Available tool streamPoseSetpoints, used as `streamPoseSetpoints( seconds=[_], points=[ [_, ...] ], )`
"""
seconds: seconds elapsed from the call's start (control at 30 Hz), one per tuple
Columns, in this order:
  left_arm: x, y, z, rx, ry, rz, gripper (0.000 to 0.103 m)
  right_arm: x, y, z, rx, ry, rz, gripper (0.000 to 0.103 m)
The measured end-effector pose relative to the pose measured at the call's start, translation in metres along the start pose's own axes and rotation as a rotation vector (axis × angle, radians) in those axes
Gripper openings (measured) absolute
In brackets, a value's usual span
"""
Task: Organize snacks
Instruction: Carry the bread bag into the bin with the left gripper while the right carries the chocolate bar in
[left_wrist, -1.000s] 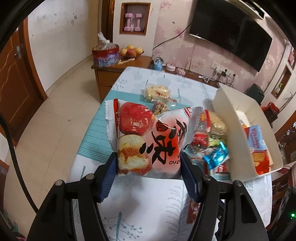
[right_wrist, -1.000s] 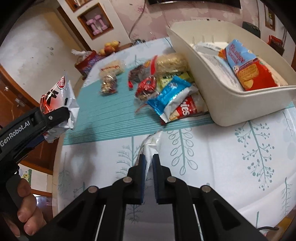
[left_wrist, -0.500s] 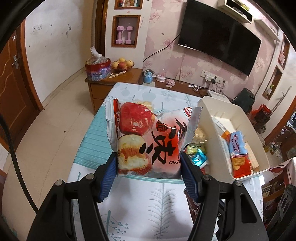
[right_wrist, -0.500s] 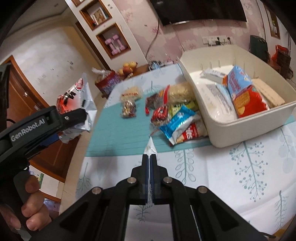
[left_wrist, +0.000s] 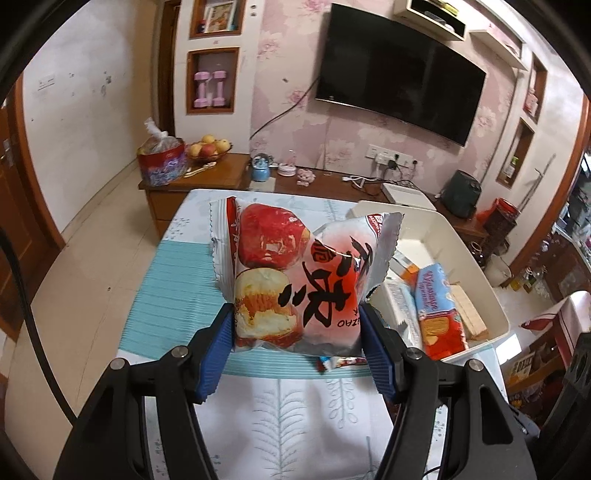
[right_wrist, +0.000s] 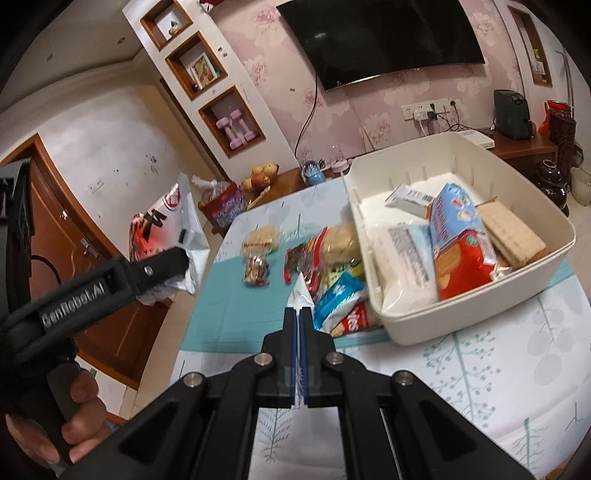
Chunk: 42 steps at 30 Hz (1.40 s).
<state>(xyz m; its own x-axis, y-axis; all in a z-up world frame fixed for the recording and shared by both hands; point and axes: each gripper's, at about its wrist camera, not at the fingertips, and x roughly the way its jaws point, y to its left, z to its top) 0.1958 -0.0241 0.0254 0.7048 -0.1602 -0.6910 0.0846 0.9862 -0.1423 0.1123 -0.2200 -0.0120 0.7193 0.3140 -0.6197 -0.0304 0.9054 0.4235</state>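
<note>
Nearest the lens in the left wrist view, the left gripper (left_wrist: 297, 328) has its two blue pads pressed against the sides of one red-and-white snack bag (left_wrist: 295, 277), which fills the centre of the frame, held above the table (left_wrist: 280, 417). In the right wrist view the same bag shows at the left edge, clamped in that gripper, with one hand (right_wrist: 79, 417) wrapped round the handle at the lower left.

At the bottom centre of the right wrist view, the right gripper (right_wrist: 299, 314) has its two fingers closed flat together on one thin white packet (right_wrist: 301, 293), whose pointed end sticks up just past the tips.

Beyond it, in mid-frame, loose snacks lie on one teal placemat (right_wrist: 229, 306). A blue packet (right_wrist: 338, 295) and a red-lettered packet (right_wrist: 351, 321) lie just beside the bin's near corner. A dark nut pack (right_wrist: 255, 271) and a pale cracker pack (right_wrist: 260, 240) sit apart to the left. Between these, a blurred cluster of several more packs cannot be counted.

To the right stands one cream bin (right_wrist: 476, 310). It holds at least five things: a white pouch (right_wrist: 406, 266), a blue-and-red biscuit bag (right_wrist: 460, 243), a wafer block (right_wrist: 511, 232), a small white pack (right_wrist: 410, 197), and an orange pack glimpsed only in the left wrist view.

At the top of the frame hangs one television (right_wrist: 380, 37); two pink dumbbells (right_wrist: 234, 129) stand in a wall niche at upper left.
</note>
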Motion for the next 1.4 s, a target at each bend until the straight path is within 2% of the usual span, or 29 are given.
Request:
streamPoseSetpoints(
  seconds=[0.53,0.9,1.17,1.27,1.4],
  points=[
    [0.026,-0.055,0.002,0.1,-0.039,-0.138,0.065,-0.022,-0.041,0.038,0.004,-0.141,-0.028,0.002],
    [0.072,-0.105,-0.007,0.168,0.023,-0.261,0.065,-0.025,-0.089,0.055,0.047,-0.187,-0.085,0.002],
    [0.103,-0.132,-0.011,0.142,0.099,-0.33,0.066,-0.031,-0.13,0.066,0.098,-0.217,-0.12,0.002],
    [0.111,-0.136,-0.011,0.143,0.113,-0.342,0.067,-0.03,-0.144,0.069,0.123,-0.214,-0.139,0.002],
    [0.12,-0.143,-0.011,0.151,0.132,-0.312,0.072,-0.025,-0.158,0.069,0.157,-0.193,-0.148,0.002]
  ],
)
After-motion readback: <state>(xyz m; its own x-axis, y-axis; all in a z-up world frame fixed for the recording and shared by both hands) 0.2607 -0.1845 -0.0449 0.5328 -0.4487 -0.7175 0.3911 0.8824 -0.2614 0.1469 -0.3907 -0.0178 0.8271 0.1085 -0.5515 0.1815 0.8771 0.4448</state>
